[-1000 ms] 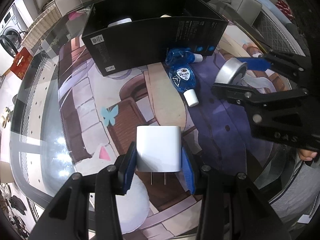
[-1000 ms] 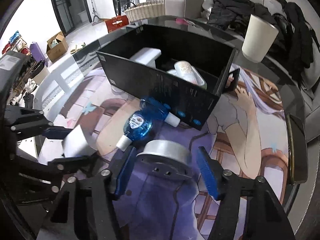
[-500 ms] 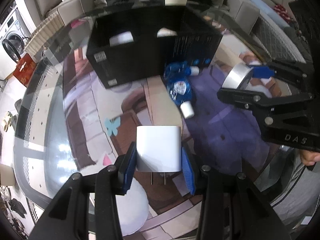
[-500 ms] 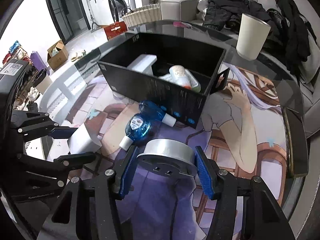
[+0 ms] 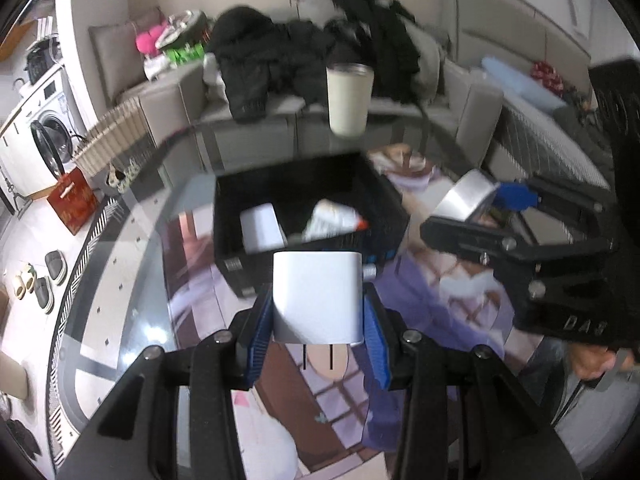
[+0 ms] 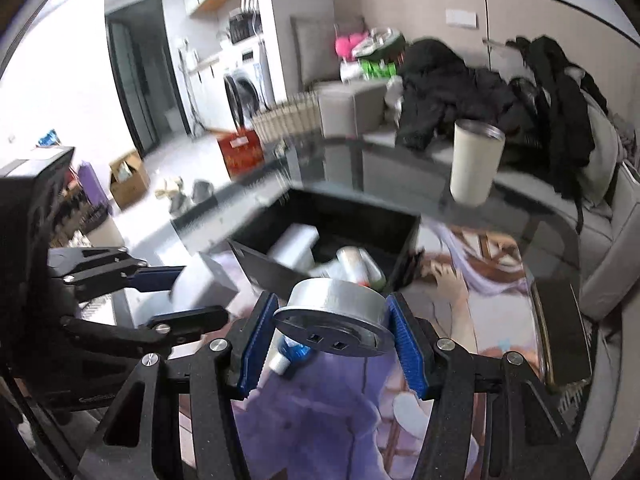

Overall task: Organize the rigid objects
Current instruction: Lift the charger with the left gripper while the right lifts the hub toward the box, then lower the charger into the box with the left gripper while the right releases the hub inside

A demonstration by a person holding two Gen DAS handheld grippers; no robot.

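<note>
My left gripper (image 5: 318, 330) is shut on a white plug adapter (image 5: 318, 296), held above the table in front of the black box (image 5: 384, 196). My right gripper (image 6: 332, 340) is shut on a silver round tin (image 6: 334, 312), also lifted; it shows at the right of the left wrist view (image 5: 466, 200). The box (image 6: 408, 232) holds a white block (image 5: 262, 232) and a white tube with a red tip (image 5: 332, 220). A blue bottle (image 6: 290, 354) lies on the table below the tin, mostly hidden.
A cream cup (image 5: 349, 98) stands on the glass table behind the box. A dark phone-like slab (image 6: 560, 336) lies near the table's right edge. A sofa with dark clothes (image 5: 320, 52) is beyond the table.
Both grippers have risen and tilted up with their objects. The box now sits lower and closer in view, and the room beyond is visible. The blue bottle stayed on the table.
</note>
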